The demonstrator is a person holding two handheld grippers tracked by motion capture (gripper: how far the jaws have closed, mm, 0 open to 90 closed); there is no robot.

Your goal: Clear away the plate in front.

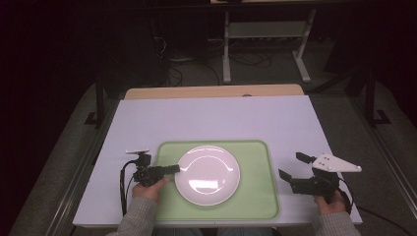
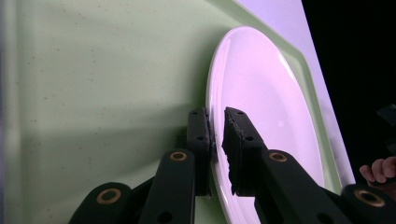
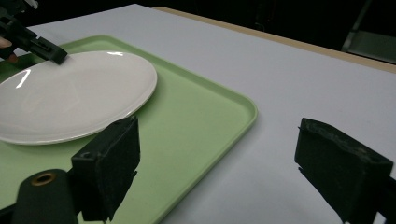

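Observation:
A white plate [image 1: 209, 174] [image 3: 74, 93] lies flat on a pale green tray [image 1: 255, 187] [image 3: 201, 116] at the near middle of the table. My left gripper [image 1: 174, 168] [image 2: 216, 126] reaches in from the left, one jaw under the plate's [image 2: 266, 93] rim and one over it. The lower pad lies against the rim, and a thin gap shows between the upper pad and the plate. My right gripper [image 1: 295, 166] [image 3: 215, 172] hovers wide open over the white table to the right of the tray [image 2: 93, 93], with nothing between its jaws.
The table top [image 1: 216, 118] is covered in white, with a wooden strip [image 1: 211, 91] along its far edge. Beyond it, the dark floor holds cables and a metal stand [image 1: 265, 29]. A hand [image 2: 378, 170] shows at the edge of the left gripper view.

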